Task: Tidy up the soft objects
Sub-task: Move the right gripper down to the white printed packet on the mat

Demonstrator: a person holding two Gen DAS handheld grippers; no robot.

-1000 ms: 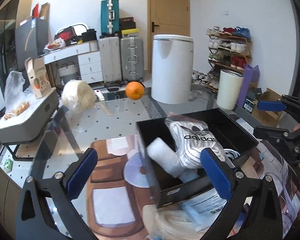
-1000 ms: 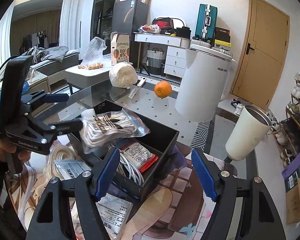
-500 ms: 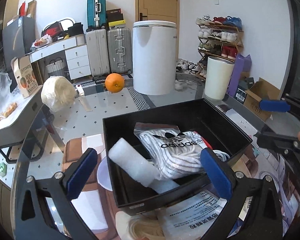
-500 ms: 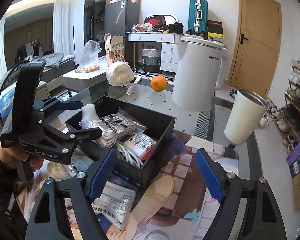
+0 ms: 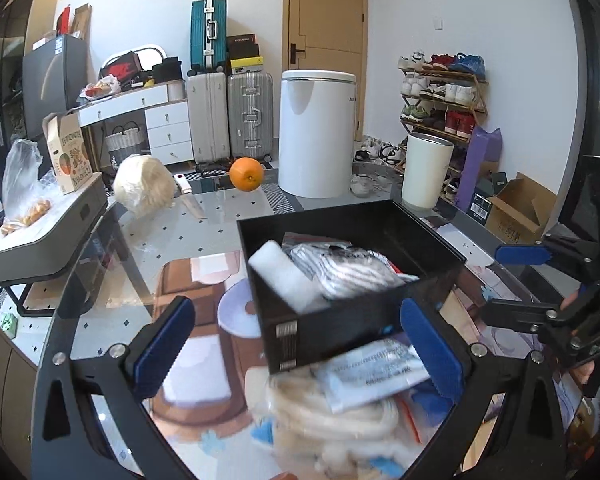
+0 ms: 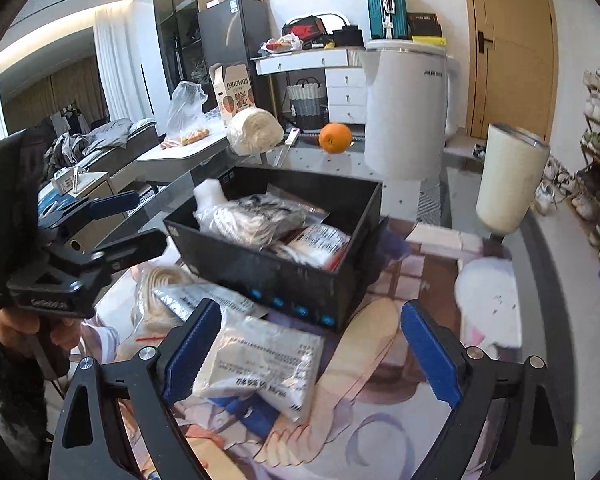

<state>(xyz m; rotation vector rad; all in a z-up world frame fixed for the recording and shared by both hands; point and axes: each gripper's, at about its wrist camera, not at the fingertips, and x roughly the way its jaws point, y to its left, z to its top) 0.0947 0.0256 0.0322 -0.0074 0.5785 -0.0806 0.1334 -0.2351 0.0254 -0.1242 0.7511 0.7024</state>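
A black box (image 5: 364, 316) (image 6: 260, 268) stands on the glass table. It holds a white foam roll (image 5: 284, 276), a bagged striped garment (image 5: 352, 268) (image 6: 252, 216) and a red-edged packet (image 6: 320, 240). In front of the box lie a coiled cream rope in a bag (image 5: 340, 420) (image 6: 160, 284) and flat white packets (image 5: 376, 372) (image 6: 260, 360). My left gripper (image 5: 296, 344) (image 6: 128, 220) is open and empty just before the box. My right gripper (image 6: 312, 352) (image 5: 512, 276) is open and empty above a white packet.
An orange (image 5: 247, 174), a pale wrapped bundle (image 5: 144, 186) and a knife (image 5: 190, 196) lie at the table's far side. A white tumbler (image 6: 508, 180) and a tall white appliance (image 6: 408, 108) stand behind the box. A grey side table (image 5: 48, 228) is at left.
Both grippers have pulled back from the box and dropped lower toward the packets in front of it. The bagged garment and foam roll stay in the box.
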